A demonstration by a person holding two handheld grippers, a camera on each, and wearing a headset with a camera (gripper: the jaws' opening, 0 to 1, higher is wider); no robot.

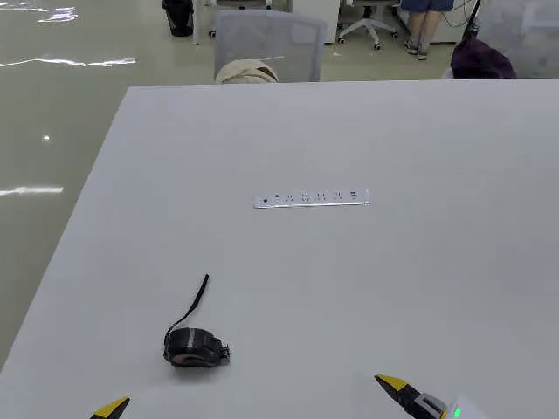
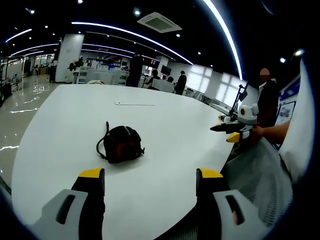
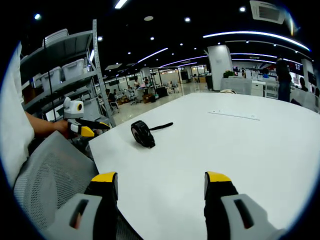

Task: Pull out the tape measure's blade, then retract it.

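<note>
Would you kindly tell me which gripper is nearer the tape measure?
The left gripper: the tape measure lies just ahead of its jaws, while the right gripper is farther off to the side.

Bare white surface (image 1: 437, 262) with a white power strip (image 1: 312, 199) lying flat near its middle. Grey mesh chair (image 1: 266, 44) at the far edge. Metal shelving rack (image 3: 95, 75) holding bins (image 3: 75, 70) alongside.

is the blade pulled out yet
No, the tape measure lies on the table with no blade out, just its black strap trailing.
</note>
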